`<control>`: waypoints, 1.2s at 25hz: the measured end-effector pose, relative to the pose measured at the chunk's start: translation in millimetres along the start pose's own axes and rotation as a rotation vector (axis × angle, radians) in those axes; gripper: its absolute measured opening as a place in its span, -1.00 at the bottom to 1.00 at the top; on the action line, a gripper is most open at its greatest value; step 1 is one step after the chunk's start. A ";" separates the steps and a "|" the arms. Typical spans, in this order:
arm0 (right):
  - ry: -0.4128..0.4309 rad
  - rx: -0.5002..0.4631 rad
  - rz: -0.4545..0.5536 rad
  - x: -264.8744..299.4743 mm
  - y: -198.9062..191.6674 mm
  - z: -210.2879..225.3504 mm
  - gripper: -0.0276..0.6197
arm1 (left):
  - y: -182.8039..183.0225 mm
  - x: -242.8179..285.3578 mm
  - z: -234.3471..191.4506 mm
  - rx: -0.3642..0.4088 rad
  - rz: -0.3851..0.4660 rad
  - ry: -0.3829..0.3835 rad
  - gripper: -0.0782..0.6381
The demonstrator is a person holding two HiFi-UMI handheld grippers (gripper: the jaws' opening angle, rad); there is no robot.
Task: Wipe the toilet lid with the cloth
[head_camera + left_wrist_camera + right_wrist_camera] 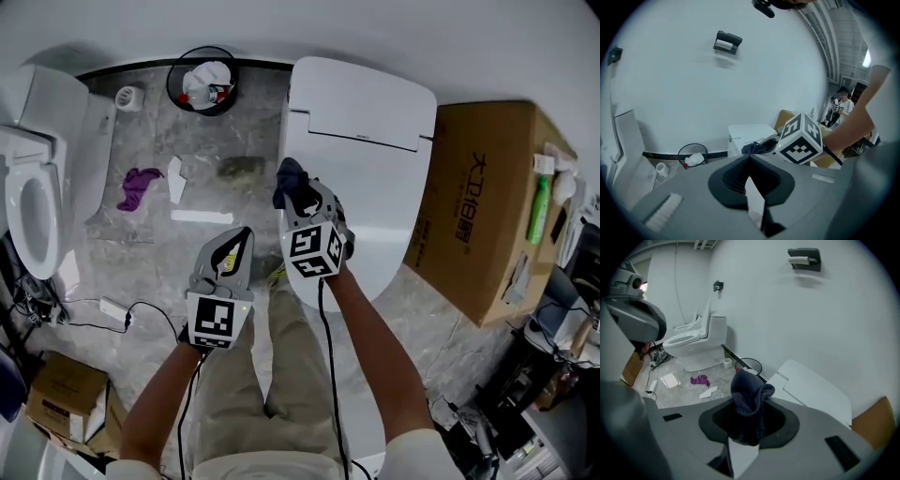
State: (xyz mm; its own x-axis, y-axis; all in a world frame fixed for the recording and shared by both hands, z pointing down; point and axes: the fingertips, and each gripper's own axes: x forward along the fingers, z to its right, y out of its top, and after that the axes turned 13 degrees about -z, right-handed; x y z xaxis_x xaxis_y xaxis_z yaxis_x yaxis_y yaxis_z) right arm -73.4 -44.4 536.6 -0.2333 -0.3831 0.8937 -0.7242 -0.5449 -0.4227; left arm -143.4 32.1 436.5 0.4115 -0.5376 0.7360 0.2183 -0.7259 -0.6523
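1. Dark blue knitted cloth (290, 182) is bunched into a wad and pinched between the jaws of the right gripper (300, 201). Most of it sticks out past the jaw tips.
2. In the right gripper view the cloth (748, 398) fills the gap between the jaws of the right gripper (746, 423), which are pressed onto its lower folds. Its upper end bulges free above them.
3. From the head view the cloth sits at the left edge of the closed white toilet lid (375, 178), about halfway along that edge. Whether it touches the lid cannot be told.
4. The left gripper (240, 246) is off the lid, over the grey marbled floor (141, 244) just beside the toilet's front left edge.
5. In the left gripper view the jaws of the left gripper (749, 161) meet at their tips with nothing held between them. The cloth (753, 148) and the lid (749, 131) show beyond them.
6. A brown cardboard box (487, 206) stands against the toilet's right side.
7. On the floor to the left lie a purple rag (138, 186) and a black wire waste bin (202, 81) near the wall.
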 end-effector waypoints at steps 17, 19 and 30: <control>-0.051 -0.032 -0.106 37.5 -32.8 -1.7 -0.58 | -9.8 4.1 13.2 -0.042 -0.006 0.009 -0.78; -0.048 -0.025 -0.114 37.1 -36.1 1.7 -0.58 | -6.6 7.2 22.4 -0.037 -0.005 0.000 -0.78; -0.057 0.015 -0.150 29.2 -68.7 33.5 -0.58 | -0.5 18.1 53.2 -0.004 -0.015 -0.017 -0.78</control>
State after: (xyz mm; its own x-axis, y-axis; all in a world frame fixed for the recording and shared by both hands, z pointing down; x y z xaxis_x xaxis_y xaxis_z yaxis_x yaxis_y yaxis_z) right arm -8.8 -43.2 586.7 -0.0858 -0.3387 0.9370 -0.7379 -0.6103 -0.2881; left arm -89.0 45.5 440.5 0.4230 -0.5196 0.7424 0.2211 -0.7353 -0.6406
